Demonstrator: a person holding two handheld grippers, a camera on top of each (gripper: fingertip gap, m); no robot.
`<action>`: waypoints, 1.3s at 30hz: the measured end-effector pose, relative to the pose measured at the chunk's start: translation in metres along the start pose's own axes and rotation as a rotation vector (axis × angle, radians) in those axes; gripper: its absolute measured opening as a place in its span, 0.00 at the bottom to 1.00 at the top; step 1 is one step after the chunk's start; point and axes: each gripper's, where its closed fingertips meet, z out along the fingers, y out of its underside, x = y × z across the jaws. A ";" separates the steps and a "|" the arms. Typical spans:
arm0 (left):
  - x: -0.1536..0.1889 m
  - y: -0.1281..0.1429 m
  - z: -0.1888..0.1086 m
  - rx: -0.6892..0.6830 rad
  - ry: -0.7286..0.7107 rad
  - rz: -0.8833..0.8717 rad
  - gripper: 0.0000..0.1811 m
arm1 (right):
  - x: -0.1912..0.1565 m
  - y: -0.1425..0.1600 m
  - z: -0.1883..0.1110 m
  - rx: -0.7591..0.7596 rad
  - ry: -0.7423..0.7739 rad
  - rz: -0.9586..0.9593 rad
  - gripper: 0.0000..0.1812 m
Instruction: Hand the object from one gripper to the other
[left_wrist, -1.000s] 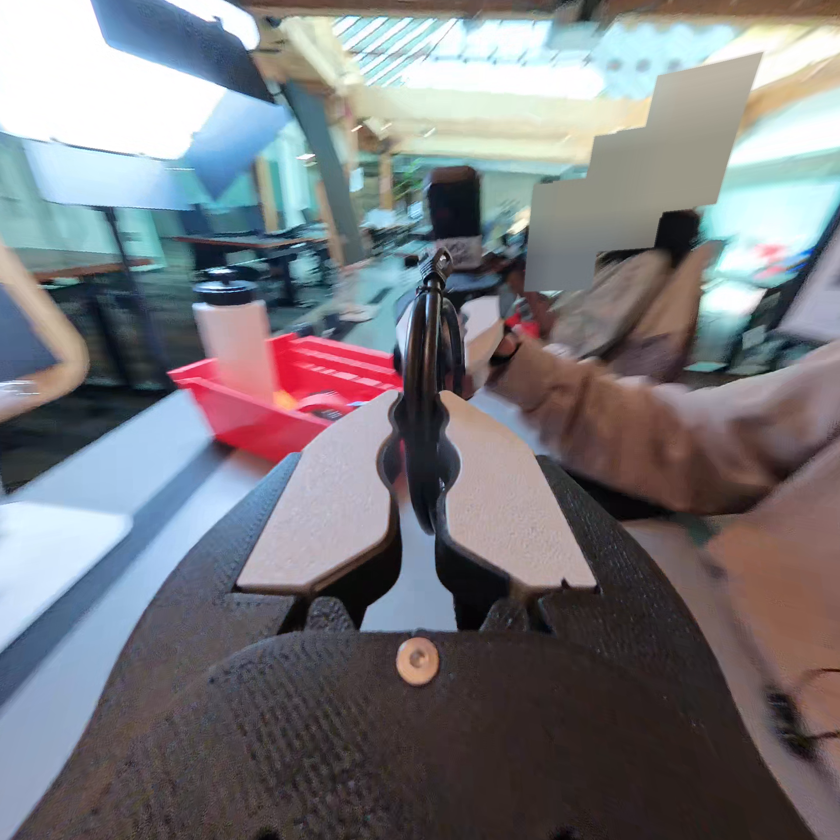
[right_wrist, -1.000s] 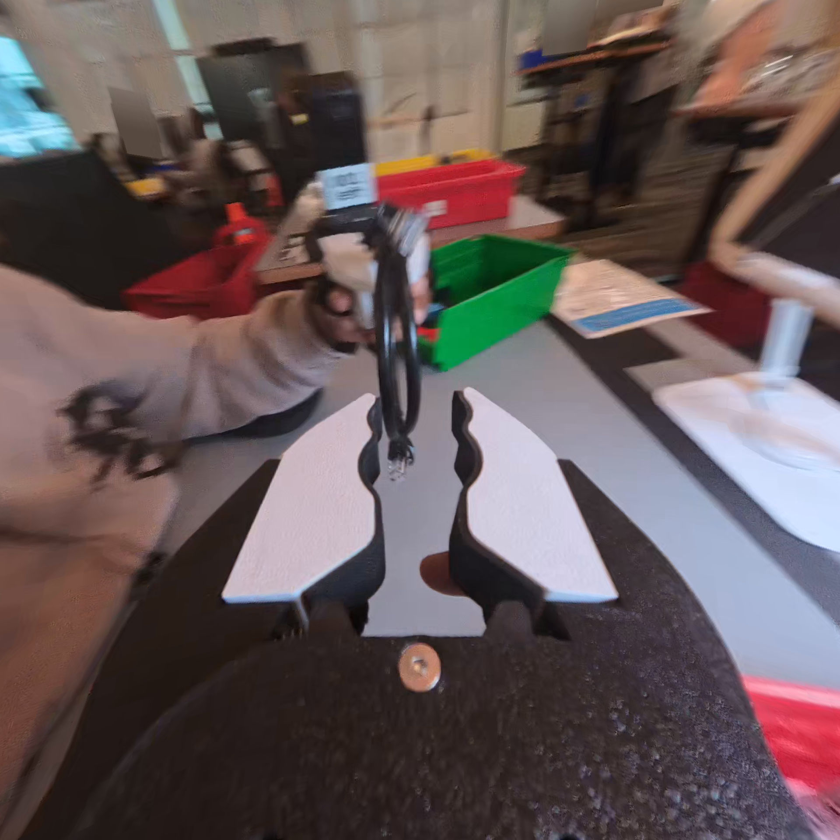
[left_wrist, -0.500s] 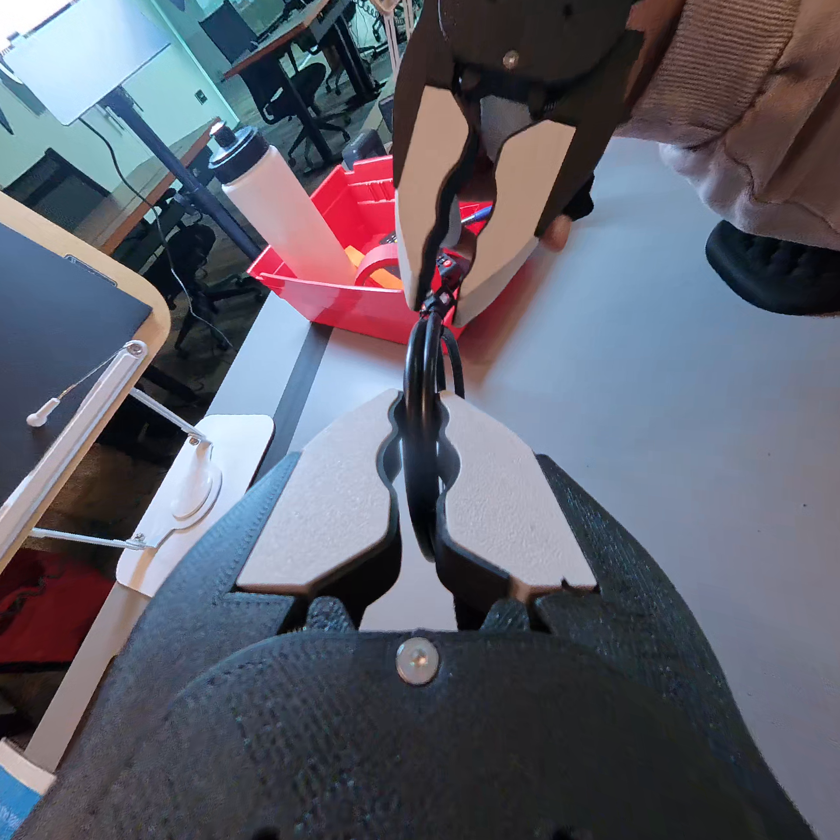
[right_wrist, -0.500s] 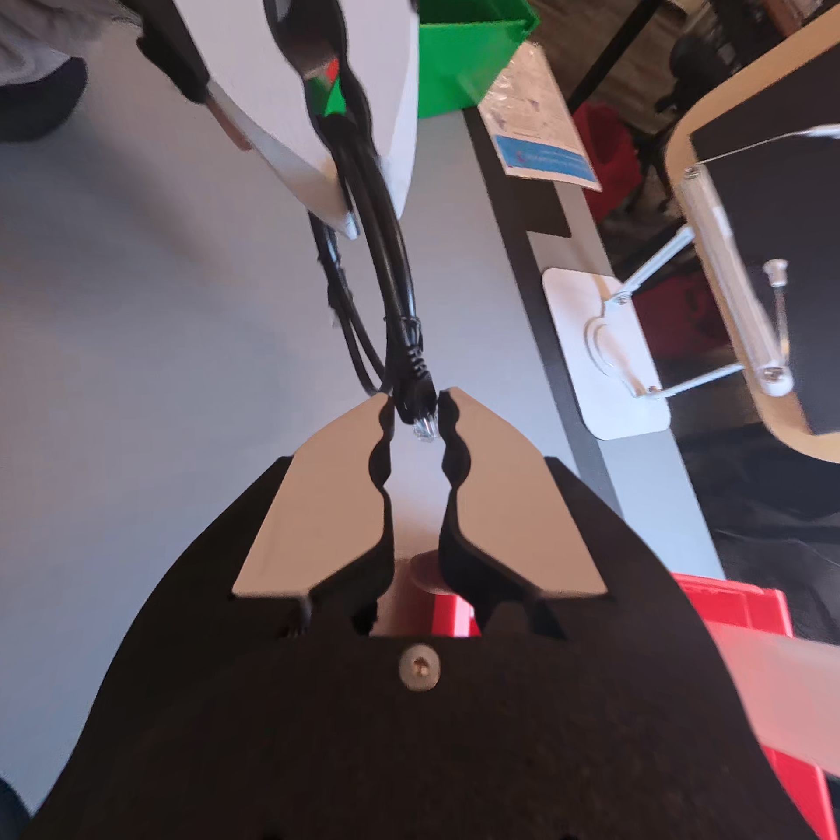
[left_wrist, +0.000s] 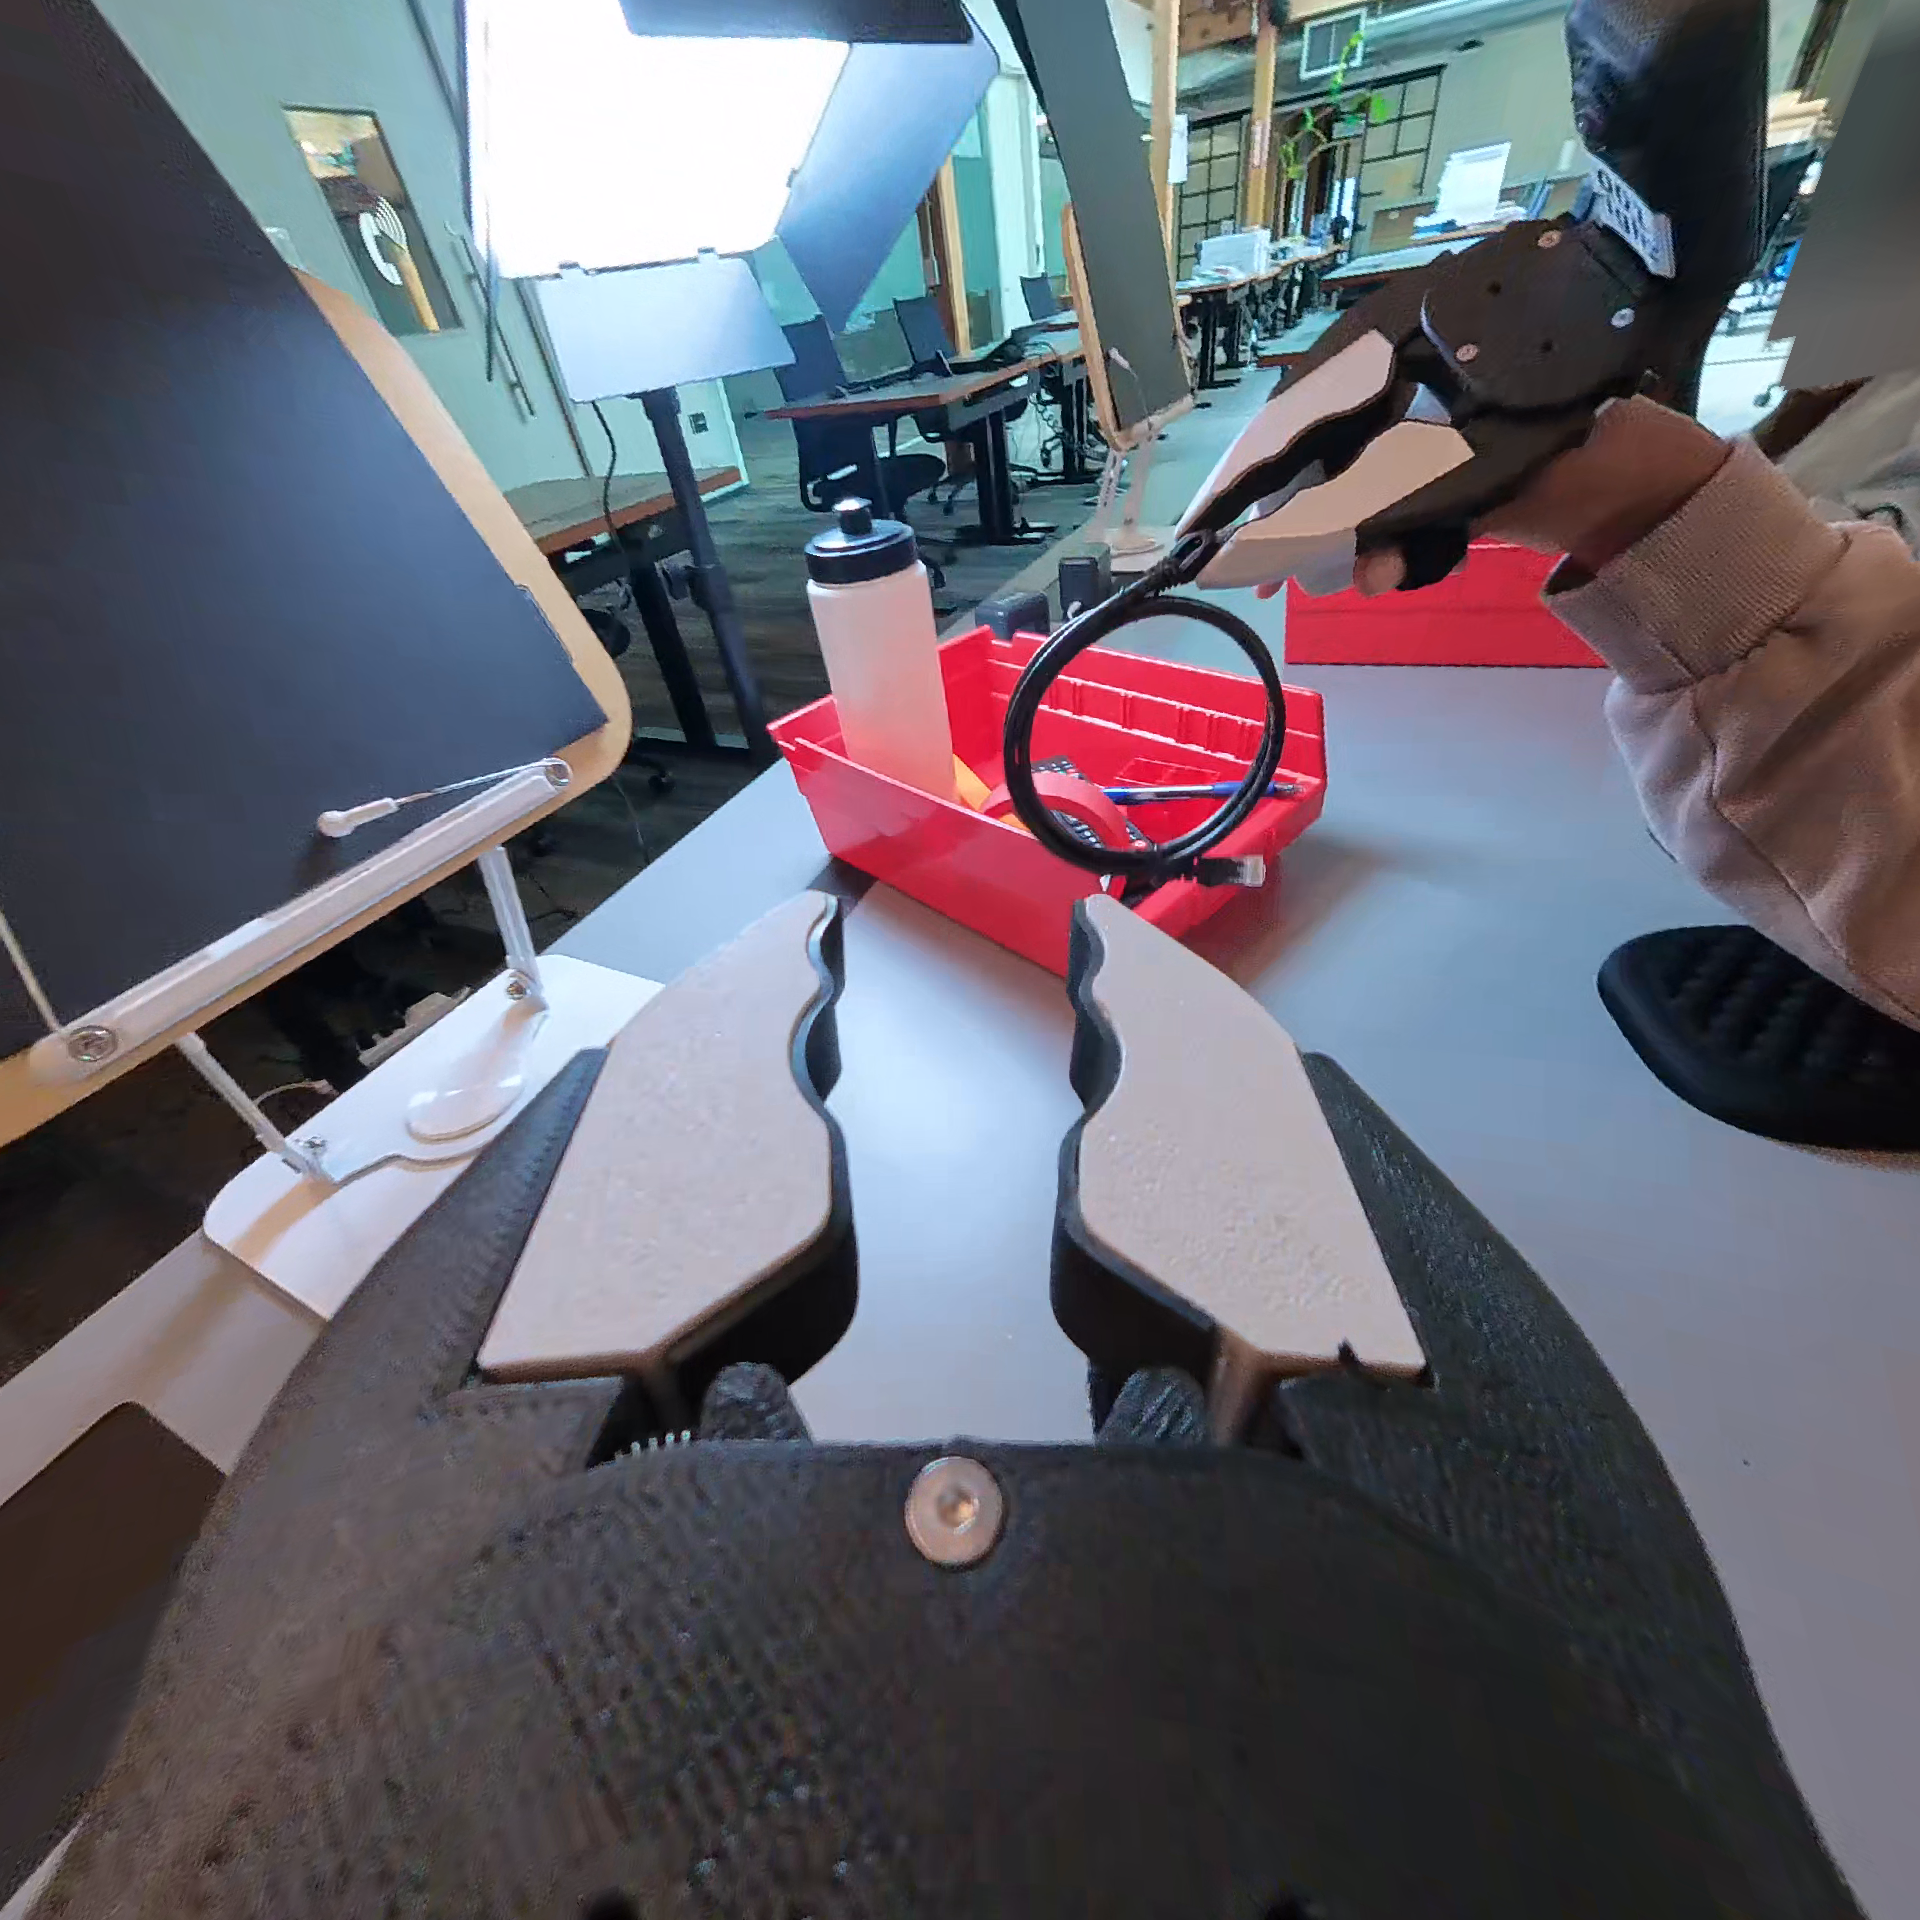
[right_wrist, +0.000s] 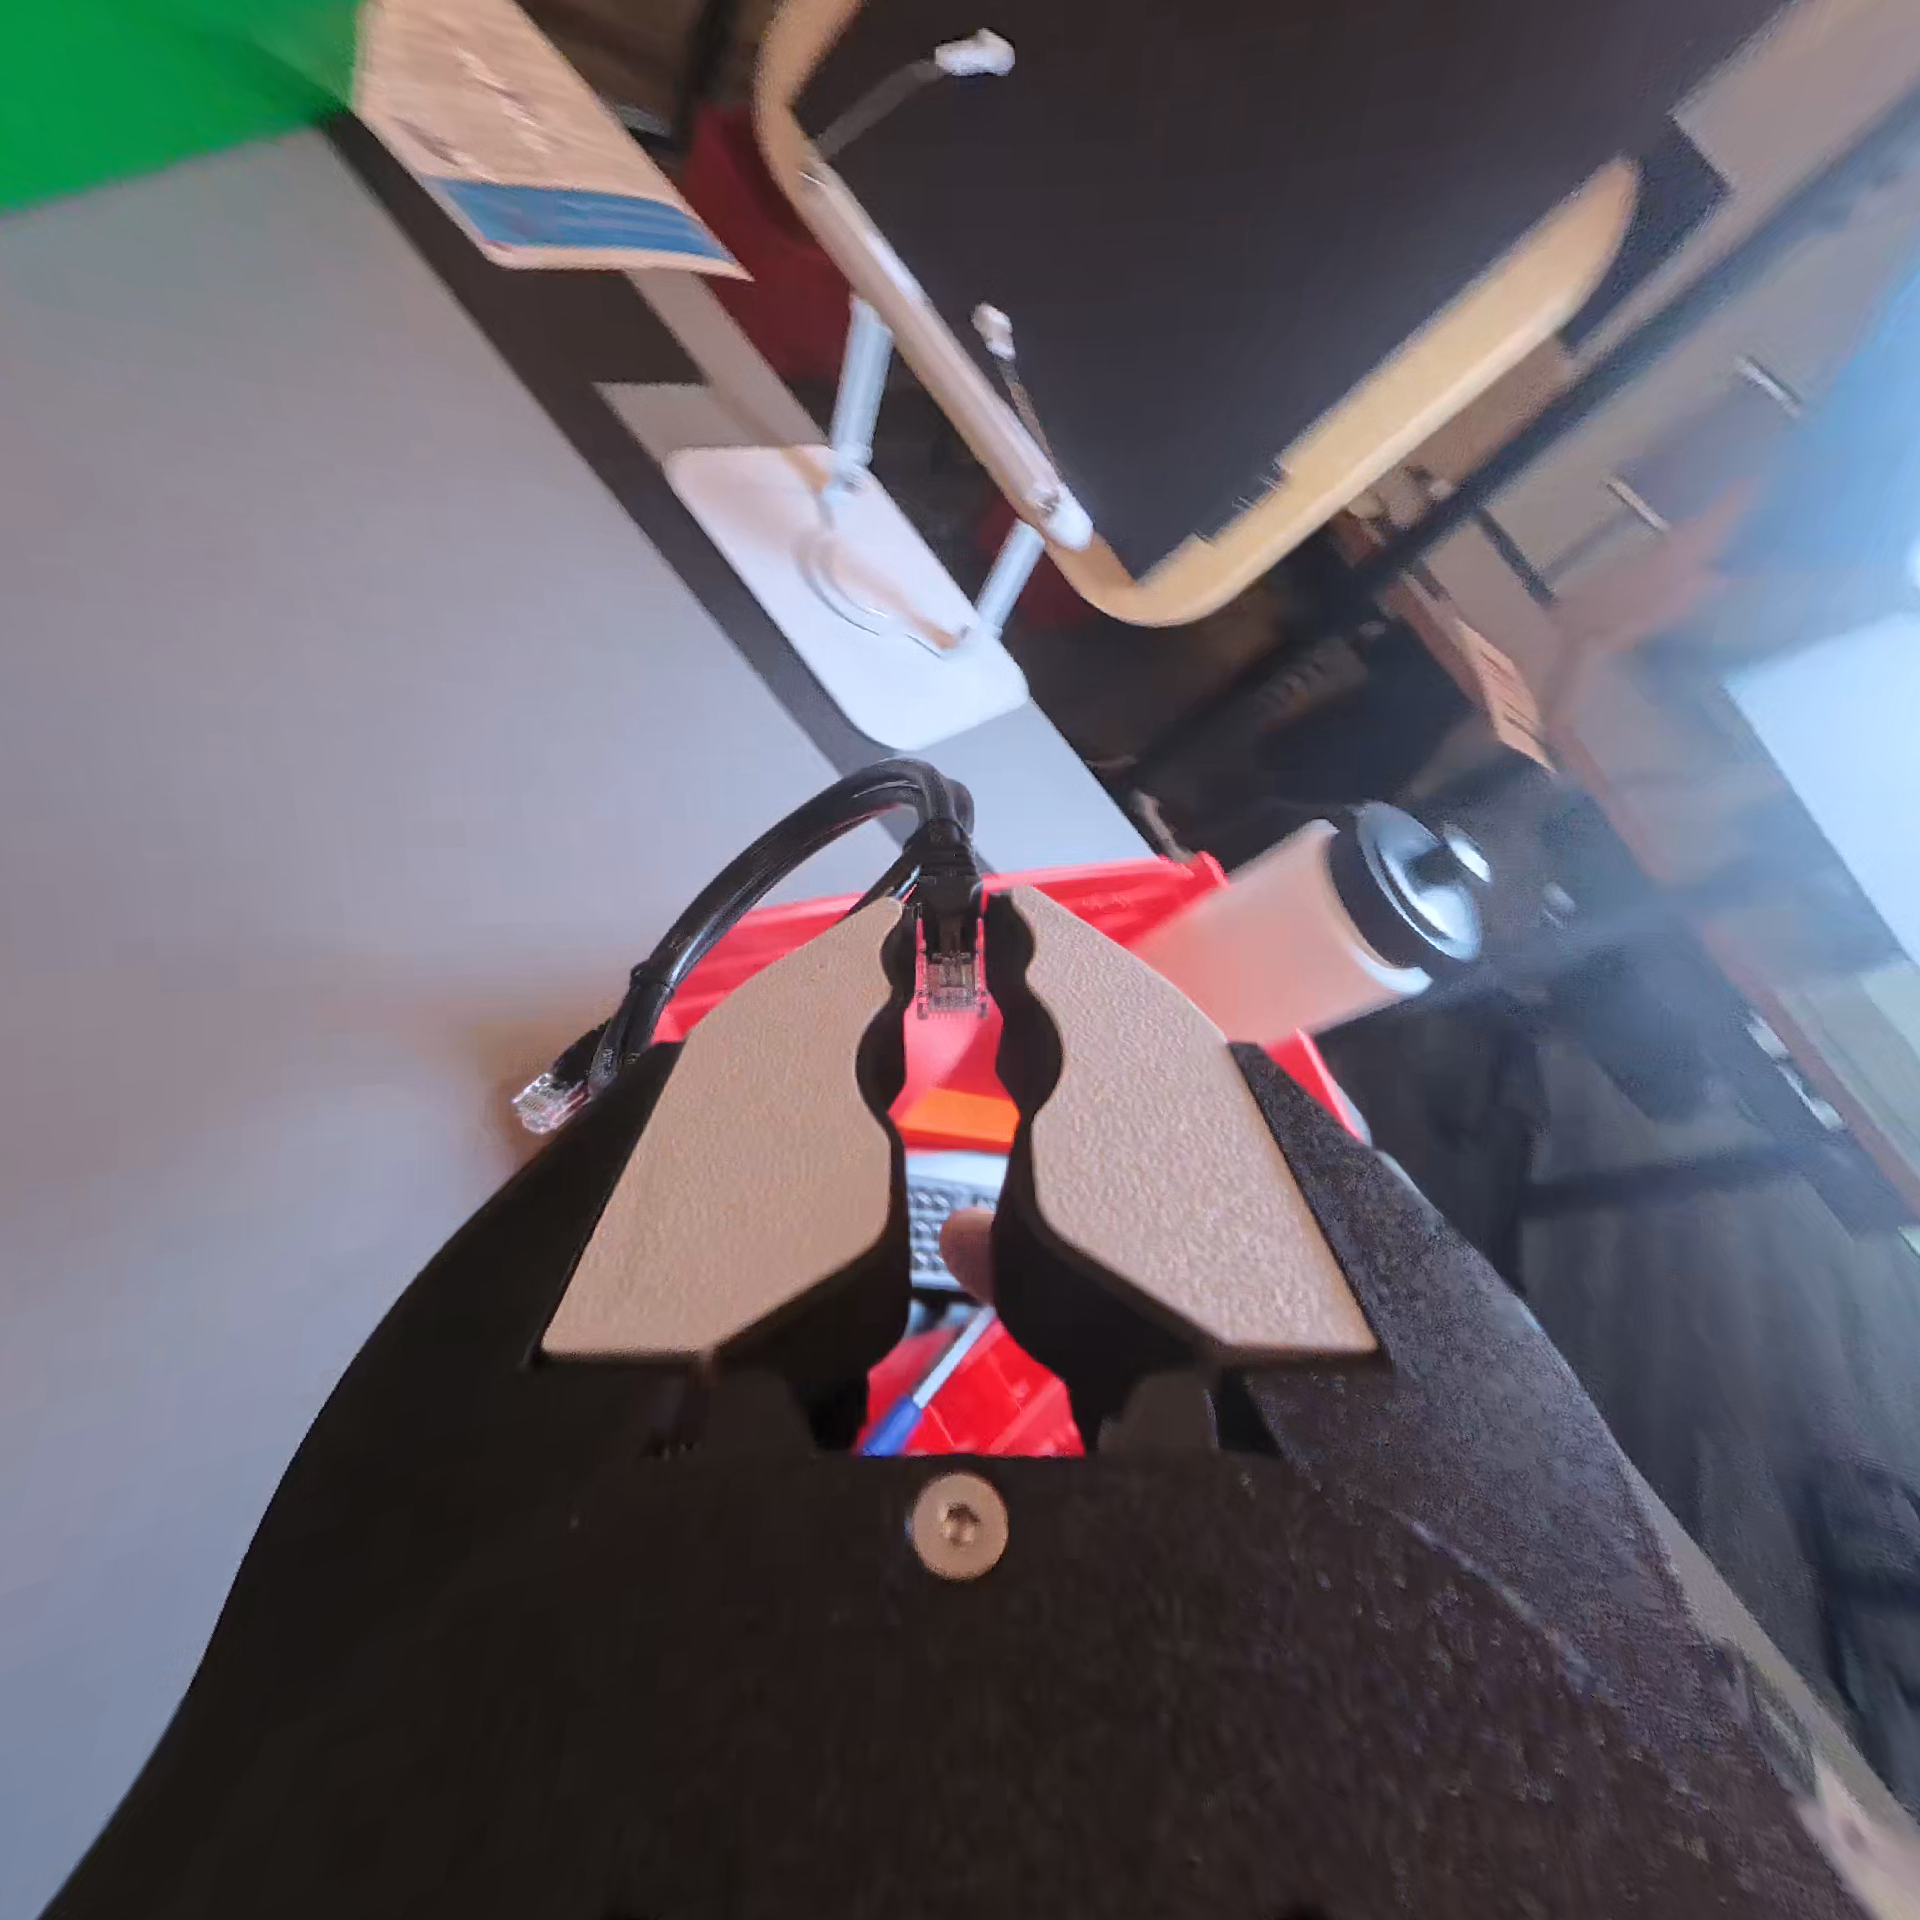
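A short black network cable (left_wrist: 1016, 748), coiled in a loop, hangs from my right gripper (left_wrist: 1205, 545) at the upper right of the left wrist view, above the red bin. In the right wrist view my right gripper (right_wrist: 945, 909) is shut on one clear connector (right_wrist: 948, 961) of the cable (right_wrist: 769, 862). The other connector (right_wrist: 545, 1096) dangles free at the left. My left gripper (left_wrist: 956, 935) is open and empty, low over the grey table (left_wrist: 1455, 1299), a short way in front of the hanging loop.
A red bin (left_wrist: 935, 842) holds a white bottle (left_wrist: 883, 665), a tape roll and a pen. A second red bin (left_wrist: 1434, 623) stands behind. A black board on a white stand (left_wrist: 260, 520) is at the left. A black wrist pad (left_wrist: 1766, 1039) lies at the right. The tips of one gripper are about 25 centimetres away from the tips of the other.
My left gripper has opened and let go of the cable. My right gripper has shut on the connector end and carried the cable away from the left gripper.
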 end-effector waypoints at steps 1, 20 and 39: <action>-0.003 -0.002 -0.002 0.009 -0.010 -0.001 0.22 | 0.016 0.008 -0.005 -0.016 0.065 0.020 0.07; -0.032 0.004 -0.012 -0.001 -0.124 0.002 0.19 | 0.109 0.179 0.043 -0.394 0.538 0.299 0.22; -0.125 0.005 -0.108 -0.086 -0.482 -0.091 0.28 | 0.111 0.049 -0.014 0.158 0.431 0.486 0.26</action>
